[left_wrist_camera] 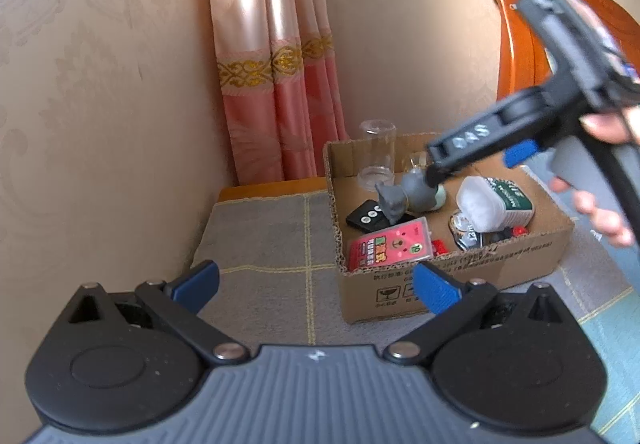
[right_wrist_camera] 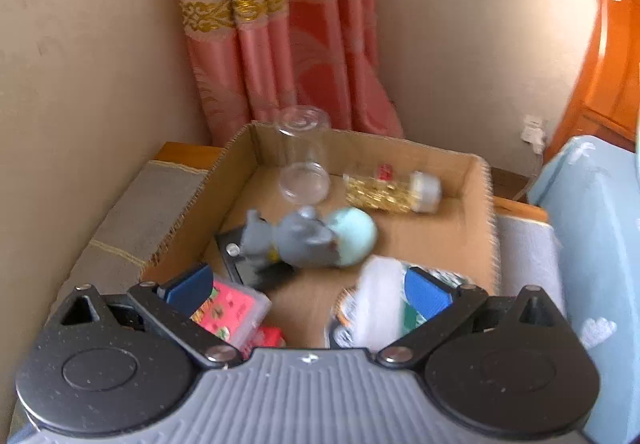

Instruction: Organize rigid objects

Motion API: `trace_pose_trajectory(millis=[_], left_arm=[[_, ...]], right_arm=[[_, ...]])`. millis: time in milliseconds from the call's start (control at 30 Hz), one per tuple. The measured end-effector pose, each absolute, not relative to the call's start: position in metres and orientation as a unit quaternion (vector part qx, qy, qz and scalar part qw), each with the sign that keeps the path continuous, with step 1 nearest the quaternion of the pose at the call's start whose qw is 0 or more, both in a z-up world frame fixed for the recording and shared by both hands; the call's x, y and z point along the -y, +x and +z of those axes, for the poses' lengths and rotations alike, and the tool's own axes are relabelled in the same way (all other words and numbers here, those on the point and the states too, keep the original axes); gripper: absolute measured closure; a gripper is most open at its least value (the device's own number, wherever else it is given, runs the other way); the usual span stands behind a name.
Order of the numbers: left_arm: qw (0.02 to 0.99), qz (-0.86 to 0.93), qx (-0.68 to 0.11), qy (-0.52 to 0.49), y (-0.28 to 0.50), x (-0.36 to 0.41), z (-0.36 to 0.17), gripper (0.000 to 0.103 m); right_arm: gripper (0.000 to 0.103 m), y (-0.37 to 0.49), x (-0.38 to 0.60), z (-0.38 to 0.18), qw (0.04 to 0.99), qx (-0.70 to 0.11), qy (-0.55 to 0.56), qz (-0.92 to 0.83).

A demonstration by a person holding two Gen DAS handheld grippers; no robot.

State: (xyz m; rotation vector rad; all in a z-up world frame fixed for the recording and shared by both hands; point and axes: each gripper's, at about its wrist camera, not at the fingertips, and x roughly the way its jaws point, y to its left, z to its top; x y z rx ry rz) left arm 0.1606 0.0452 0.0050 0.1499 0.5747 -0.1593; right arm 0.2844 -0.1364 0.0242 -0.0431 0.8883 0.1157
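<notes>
Right wrist view: the grey toy figure (right_wrist_camera: 296,240) is lying in the cardboard box (right_wrist_camera: 486,211), ahead of the right gripper (right_wrist_camera: 308,290) — jaws wide, empty. The left gripper (left_wrist_camera: 316,284) is being held wide beside it — little seems left.

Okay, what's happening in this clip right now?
A person is sorting small rigid items into a cardboard box on a grey mat, one claw in each hand. The right claw hangs open over the box, above a grey toy figure lying inside among a clear cup, a pink card pack and other bits. The left claw waits open and empty beside the box.
</notes>
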Motion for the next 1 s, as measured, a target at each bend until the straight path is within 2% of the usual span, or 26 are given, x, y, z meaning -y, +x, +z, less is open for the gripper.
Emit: trace_pose_trajectory(millis=[200, 567, 1000], left_arm=[[0.947, -0.067, -0.307, 0.066, 0.158, -0.039, 0.011, 0.001], [0.93, -0.056, -0.358, 0.058, 0.137, -0.022, 0.011, 0.001], [0.938, -0.046, -0.341, 0.05, 0.126, -0.02, 0.03, 0.001]], right_arm=[[0.0, 0.238, 0.145, 0.036, 0.904, -0.424, -0.048, 0.005], [0.0, 0.144, 0.148, 0.015, 0.903, -0.424, -0.035, -0.06], [0.0, 0.122, 0.157, 0.034, 0.919, -0.39, -0.001, -0.066]])
